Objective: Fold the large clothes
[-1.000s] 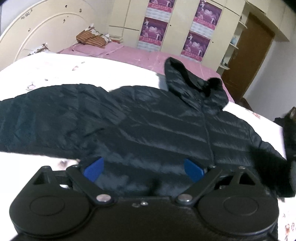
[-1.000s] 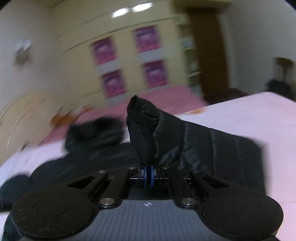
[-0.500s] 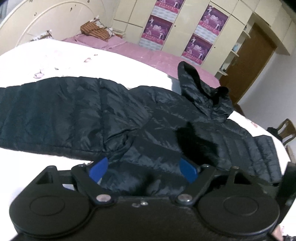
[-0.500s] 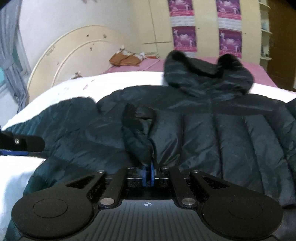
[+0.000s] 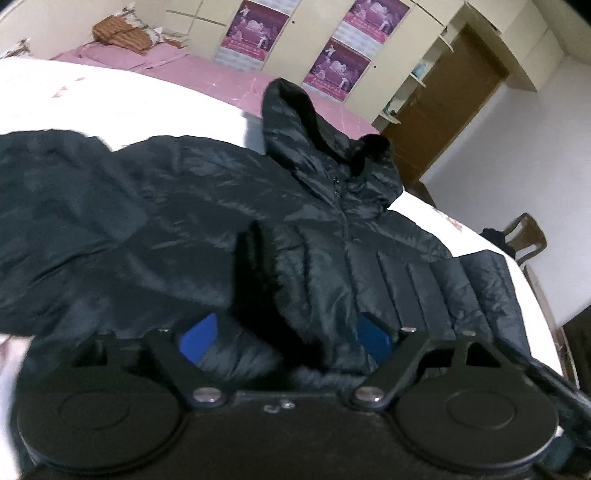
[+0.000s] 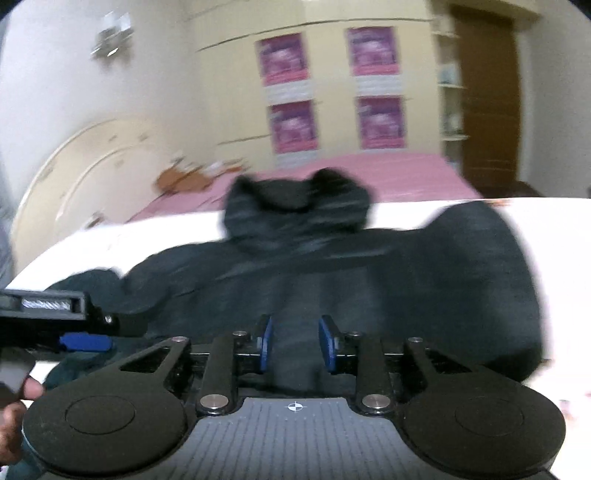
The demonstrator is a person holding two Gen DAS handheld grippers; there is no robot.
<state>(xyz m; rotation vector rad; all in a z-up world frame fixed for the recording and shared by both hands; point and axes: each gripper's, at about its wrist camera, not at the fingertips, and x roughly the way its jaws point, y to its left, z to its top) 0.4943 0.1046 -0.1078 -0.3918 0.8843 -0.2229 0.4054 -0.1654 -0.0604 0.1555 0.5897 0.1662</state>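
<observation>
1. Right wrist view is smeared with motion blur, so the black puffer jacket is mostly a dark blob and I can't make out any seams there. My right gripper has its blue pads apart and its jaws are opening, with dark fabric lying between them; I can't tell if the pads touch it.
2. Left wrist view is sharper, but the left gripper body hides the jacket's hem. Its jaws are wide and closing, with jacket fabric bunched between the pads, not pinched from what I see.
3. From the right camera the left gripper pokes in at the frame's left edge, with a bit of hand cut off below it.
4. Jacket lies spread on a white bed, hood toward the pink sheet. Purple posters on cream wardrobes, brown door to the right.
5. Compared with a second ago, the right jaws were clamped on a lifted sleeve; now that sleeve lies folded across the chest.
</observation>
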